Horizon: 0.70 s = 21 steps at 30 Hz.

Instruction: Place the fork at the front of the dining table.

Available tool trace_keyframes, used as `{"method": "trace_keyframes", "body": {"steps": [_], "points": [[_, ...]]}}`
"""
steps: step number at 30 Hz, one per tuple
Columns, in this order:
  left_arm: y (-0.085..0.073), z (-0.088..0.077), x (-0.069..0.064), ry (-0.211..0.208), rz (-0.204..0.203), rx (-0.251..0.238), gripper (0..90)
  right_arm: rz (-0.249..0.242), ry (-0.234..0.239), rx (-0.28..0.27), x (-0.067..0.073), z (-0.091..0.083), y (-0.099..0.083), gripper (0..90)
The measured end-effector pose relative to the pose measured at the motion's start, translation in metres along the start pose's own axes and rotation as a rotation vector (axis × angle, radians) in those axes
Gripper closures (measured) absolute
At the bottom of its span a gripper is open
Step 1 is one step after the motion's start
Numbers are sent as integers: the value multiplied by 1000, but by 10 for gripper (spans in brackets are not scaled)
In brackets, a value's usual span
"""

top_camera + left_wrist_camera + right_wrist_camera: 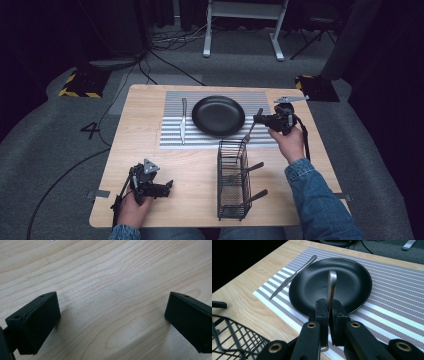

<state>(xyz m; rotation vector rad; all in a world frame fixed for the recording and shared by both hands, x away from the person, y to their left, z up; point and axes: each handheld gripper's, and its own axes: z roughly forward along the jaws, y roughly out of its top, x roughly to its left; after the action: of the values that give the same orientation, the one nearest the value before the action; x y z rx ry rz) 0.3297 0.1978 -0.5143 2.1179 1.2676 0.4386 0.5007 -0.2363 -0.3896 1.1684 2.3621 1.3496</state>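
One wooden table (150, 150) carries one striped placemat (172, 137), well in from the edges, with bare wood at the near left. One black plate (218, 115), one wire basket (233, 182) holding two utensils, one knife (183, 120). The right gripper (259, 119) clamps a metal utensil (331, 287) above the plate's near rim; the left gripper (167, 186) hangs wide, empty.

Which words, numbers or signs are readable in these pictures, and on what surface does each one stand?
"4": a dark digit on the grey floor, left of the table.
No other text is readable: the plate, knife, wire basket and placemat carry none that I can see.
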Motion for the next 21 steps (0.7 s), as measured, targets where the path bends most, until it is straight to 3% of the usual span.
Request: {"method": "trace_keyframes", "body": {"steps": [10,21], "points": [[0,0,0,0,1,0,2,11,-20,13,-8,6,-1,819],[0,0,0,0,0,0,2,52,-78,10,-27,5,-8,678]]}}
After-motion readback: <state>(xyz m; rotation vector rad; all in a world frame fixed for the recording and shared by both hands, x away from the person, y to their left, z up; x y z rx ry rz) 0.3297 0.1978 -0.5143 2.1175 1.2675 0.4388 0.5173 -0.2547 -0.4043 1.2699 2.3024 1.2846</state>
